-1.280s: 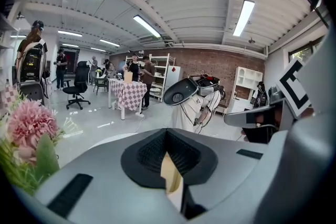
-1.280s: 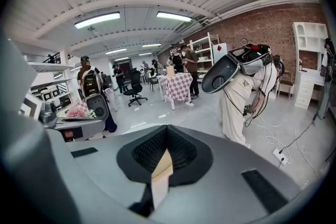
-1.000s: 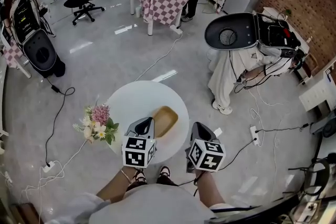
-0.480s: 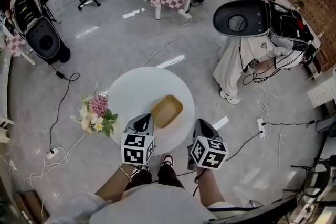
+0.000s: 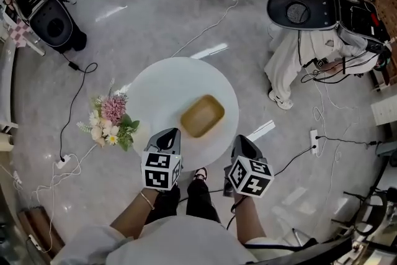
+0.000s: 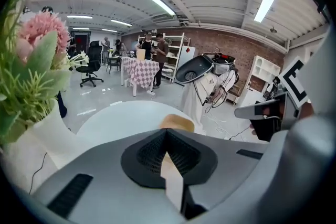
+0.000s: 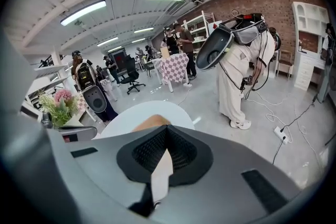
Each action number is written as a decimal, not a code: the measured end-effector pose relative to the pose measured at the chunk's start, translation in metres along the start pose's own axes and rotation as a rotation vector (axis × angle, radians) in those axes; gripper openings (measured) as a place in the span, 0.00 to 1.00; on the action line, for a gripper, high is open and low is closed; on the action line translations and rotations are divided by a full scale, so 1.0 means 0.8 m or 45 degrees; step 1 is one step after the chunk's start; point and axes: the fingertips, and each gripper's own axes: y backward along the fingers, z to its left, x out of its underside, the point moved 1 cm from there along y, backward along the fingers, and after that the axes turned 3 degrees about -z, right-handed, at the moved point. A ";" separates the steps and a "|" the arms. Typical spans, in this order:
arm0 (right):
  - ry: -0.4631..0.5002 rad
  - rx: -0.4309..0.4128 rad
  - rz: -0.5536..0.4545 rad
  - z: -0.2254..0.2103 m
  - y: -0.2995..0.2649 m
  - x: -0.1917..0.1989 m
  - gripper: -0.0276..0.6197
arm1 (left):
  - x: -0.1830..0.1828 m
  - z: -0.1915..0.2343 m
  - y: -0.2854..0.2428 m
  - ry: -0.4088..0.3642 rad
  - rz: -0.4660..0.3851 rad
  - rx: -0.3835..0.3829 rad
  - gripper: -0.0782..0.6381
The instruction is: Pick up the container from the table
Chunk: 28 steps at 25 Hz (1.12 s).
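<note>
Looking straight down from the head view, the container [image 5: 202,115] is a shallow, open-topped dish. It's roughly rectangular with well-rounded corners, tan-brown all over, with a slightly darker rim and a smoother, lighter bottom. Might be wood or bamboo, honestly can't tell from up here. It sits flat on the round white tabletop [image 5: 161,90], turned diagonally. It's in the part of the top nearer the person and a bit toward their right.

Both grippers hang by the near edge of the tabletop, apart from the container. The left gripper [image 5: 168,135] has its tip just over the rim of the top, with the container ahead of it and off to its right. The right gripper [image 5: 240,141] is just by the edge on the right side, with the container ahead and to its left.

Each gripper's own view shows its jaws pressed together with nothing between them. In both, only a tan sliver of the container pokes up above the closed tips, against the white top.

A bunch of pink and cream flowers [image 5: 110,127] with green leaves stands by the left edge of the tabletop in a white vase [image 6: 44,136]. It's close beside the left gripper and apart from the container.
</note>
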 end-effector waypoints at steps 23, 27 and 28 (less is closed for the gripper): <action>0.007 -0.018 0.173 0.016 -0.061 0.062 0.08 | 0.072 0.056 -0.043 0.107 0.132 -0.086 0.12; 0.005 -0.017 0.189 0.016 -0.065 0.068 0.08 | 0.075 0.060 -0.047 0.110 0.135 -0.086 0.12; 0.004 -0.017 0.192 0.016 -0.066 0.068 0.08 | 0.074 0.060 -0.048 0.114 0.128 -0.081 0.12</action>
